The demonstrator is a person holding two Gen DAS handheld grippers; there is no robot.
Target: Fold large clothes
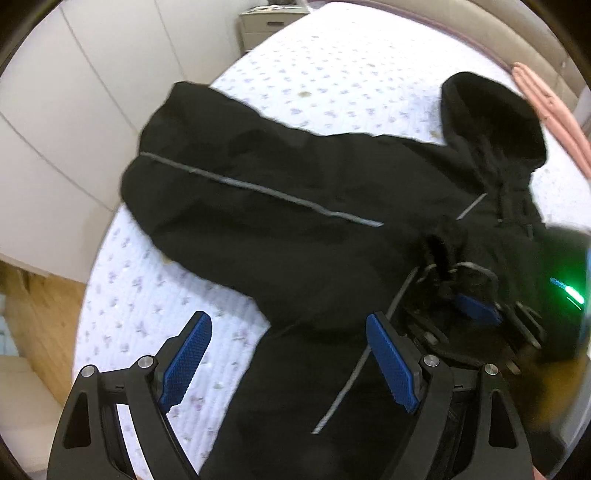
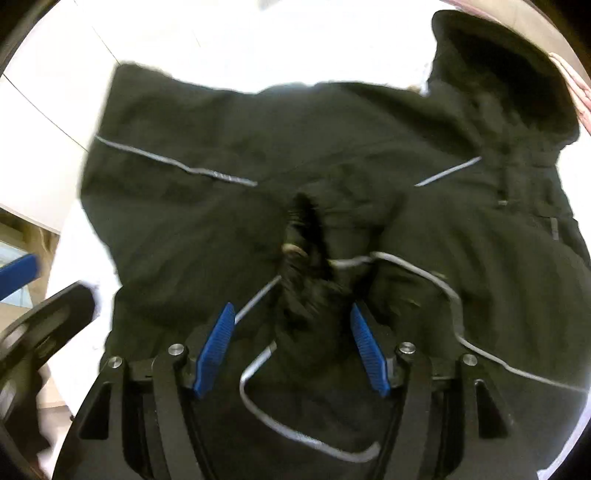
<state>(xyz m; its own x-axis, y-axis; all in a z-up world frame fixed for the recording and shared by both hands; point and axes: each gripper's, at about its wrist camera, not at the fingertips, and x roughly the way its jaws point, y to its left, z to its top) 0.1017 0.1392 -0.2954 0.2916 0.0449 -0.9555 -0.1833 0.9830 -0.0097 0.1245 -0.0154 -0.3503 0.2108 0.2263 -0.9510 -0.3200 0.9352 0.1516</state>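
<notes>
A black hooded jacket with thin grey reflective piping [image 1: 295,192] is lying spread across a white quilted bedspread with small lilac flower prints [image 1: 332,74], its hood [image 1: 491,114] pointing toward the far side of the bed. Beyond the jacket's far edge, a wide stretch of bedspread is showing bare; on the near left of the jacket a narrower strip is running to the mattress edge, with wooden floor [image 1: 40,310] below.

The left gripper [image 1: 288,354] is hovering over the jacket's near hem, its blue ribbed pads [image 1: 188,358] spread wide and gripping nothing. The right gripper [image 2: 291,347] is sitting low on the jacket's middle, its jaws parted with a bunched ridge of black cloth [image 2: 310,295] rising between the pads; whether they are pressing it cannot be told.

A folded pink cloth [image 1: 554,114] is lying just beyond the hood. A pale bedside cabinet [image 1: 266,26] is standing well behind the jacket, beside white wardrobe doors [image 1: 74,92].
</notes>
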